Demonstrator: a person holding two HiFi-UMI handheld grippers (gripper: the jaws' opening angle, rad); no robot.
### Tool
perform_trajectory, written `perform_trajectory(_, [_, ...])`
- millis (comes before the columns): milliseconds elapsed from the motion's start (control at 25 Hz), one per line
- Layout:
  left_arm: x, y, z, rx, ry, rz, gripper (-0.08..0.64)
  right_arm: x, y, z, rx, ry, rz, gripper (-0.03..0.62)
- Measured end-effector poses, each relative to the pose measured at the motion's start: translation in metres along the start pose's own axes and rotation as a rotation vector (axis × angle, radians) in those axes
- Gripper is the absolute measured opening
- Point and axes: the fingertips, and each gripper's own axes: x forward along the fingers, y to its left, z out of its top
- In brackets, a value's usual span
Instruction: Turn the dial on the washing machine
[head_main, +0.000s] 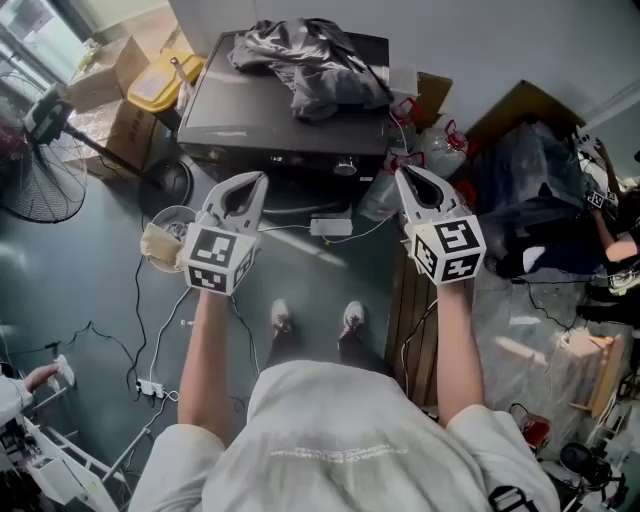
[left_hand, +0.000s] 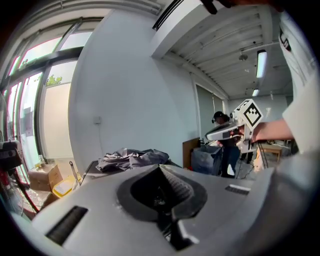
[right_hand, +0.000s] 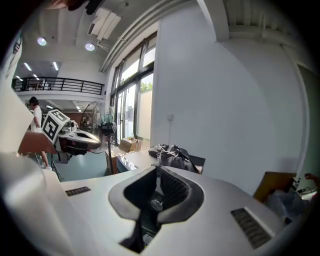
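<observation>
Grey, shut and empty: left gripper (head_main: 260, 180), right gripper (head_main: 403, 173). Reach the far dial (head_main: 345, 166) on the washing machine (head_main: 250, 115), open, twist slowly.

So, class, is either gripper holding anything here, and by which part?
Nothing is held. The left gripper and the right gripper both have their jaws together with nothing between them, in the air short of the washing machine.

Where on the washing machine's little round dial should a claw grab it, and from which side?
Probably the dial by its round rim, one jaw on each side, coming straight from the front. It sits on the washing machine's front panel, facing outward.
</observation>
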Motion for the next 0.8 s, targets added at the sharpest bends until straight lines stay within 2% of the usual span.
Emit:
perform_trajectory(120, [0.010,0.008,-0.017,-0.027,0.031,0.002,0.014,0.035,0.000,-0.027,-0.018,0.059,-0.010,0.017])
perform_trajectory(200, [0.015,0.012,-0.029,-0.056,0.053,0.003,0.014,0.054,0.002,-0.046,0.018,0.094,-0.002,0.019])
perform_trajectory(240, [0.018,0.012,-0.033,-0.067,0.062,0.000,0.014,0.063,0.003,-0.055,0.048,0.110,0.010,0.036])
perform_trajectory(320, [0.025,0.012,-0.040,-0.080,0.071,-0.008,0.014,0.079,0.006,-0.072,0.094,0.145,0.038,0.121])
perform_trajectory(520, [0.034,0.018,-0.065,-0.106,0.102,-0.005,0.014,0.119,0.013,-0.114,0.100,0.232,0.048,0.150])
perform_trajectory(720, [0.035,0.020,-0.098,-0.155,0.140,-0.001,0.014,0.146,0.012,-0.156,0.078,0.321,0.015,0.170])
perform_trajectory(800, [0.033,0.018,-0.110,-0.174,0.155,-0.009,0.014,0.157,0.010,-0.169,0.111,0.349,-0.018,0.170])
